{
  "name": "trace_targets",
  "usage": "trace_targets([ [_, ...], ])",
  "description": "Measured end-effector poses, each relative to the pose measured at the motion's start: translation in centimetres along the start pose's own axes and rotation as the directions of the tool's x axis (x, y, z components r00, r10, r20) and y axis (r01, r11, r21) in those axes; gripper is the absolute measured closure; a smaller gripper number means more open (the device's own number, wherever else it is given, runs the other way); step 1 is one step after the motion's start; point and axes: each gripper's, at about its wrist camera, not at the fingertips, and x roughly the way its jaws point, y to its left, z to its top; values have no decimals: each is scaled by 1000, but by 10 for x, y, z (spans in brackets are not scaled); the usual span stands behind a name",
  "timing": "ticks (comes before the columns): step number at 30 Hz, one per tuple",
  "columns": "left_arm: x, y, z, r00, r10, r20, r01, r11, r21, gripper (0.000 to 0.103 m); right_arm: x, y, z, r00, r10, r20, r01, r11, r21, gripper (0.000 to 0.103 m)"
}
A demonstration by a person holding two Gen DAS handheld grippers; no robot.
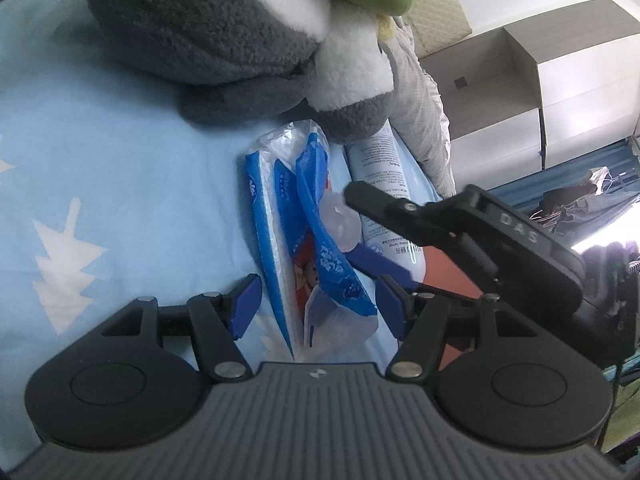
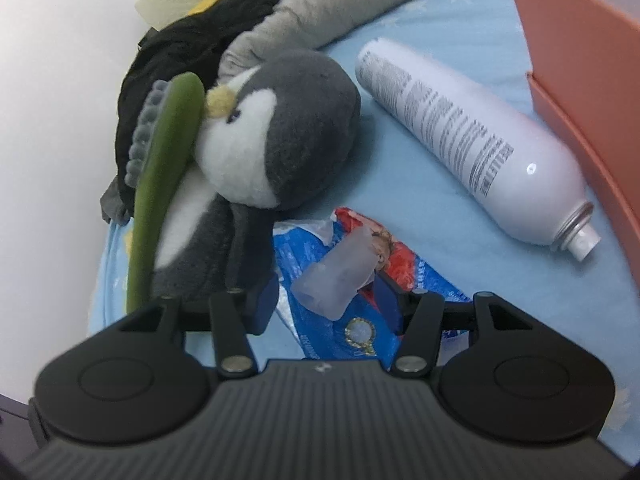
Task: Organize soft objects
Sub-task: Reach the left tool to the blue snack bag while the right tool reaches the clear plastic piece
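Tissue packs in crinkly blue plastic wrap [image 1: 316,248] lie on the pale blue bedsheet [image 1: 120,152] beside the grey plush penguin [image 2: 276,128], light, squashy and slippery, best pinched mid-body, between both the left gripper's [image 1: 316,308] and right gripper's [image 2: 328,304] half-open, untouching jaws.

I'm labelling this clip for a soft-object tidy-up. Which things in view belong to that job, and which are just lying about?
Belongs to the job:
- plush penguin
- blue tissue pack
- grey cloth
- black garment

Just lying about:
- white spray can
- clear cap, loose on the pack
- green brush
- orange box
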Motion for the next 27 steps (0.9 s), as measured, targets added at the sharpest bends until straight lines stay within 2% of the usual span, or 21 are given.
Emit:
trace_targets([
  [2, 2, -1, 0, 1000, 10, -3, -10, 1000, 2, 36, 4, -2, 1, 1000, 5, -9, -5, 1000, 13, 49],
  [6, 5, -6, -1, 1000, 28, -5, -28, 999, 26, 36, 7, -5, 0, 999, 30, -13, -30, 999, 31, 69],
  [13, 7, -8, -2, 999, 45, -6, -45, 999, 23, 38, -7, -9, -4, 999, 38, 37, -40, 999, 33, 74],
  [18, 12, -12, -4, 998, 69, -14, -68, 998, 12, 55, -19, -14, -2, 997, 29, 72, -31, 999, 35, 74],
  [20, 14, -13, -4, 996, 81, -23, -81, 997, 12, 71, -22, -17, -3, 996, 21, 82, -24, 999, 34, 75],
  [22, 15, -16, -7, 996, 90, -24, -90, 996, 19, 79, -27, -18, -3, 996, 10, 91, -13, 999, 30, 75],
  [27, 9, -25, -10, 995, 95, -3, -95, 994, 45, 88, -40, -17, -9, 994, -13, 104, 11, 1000, 16, 75],
])
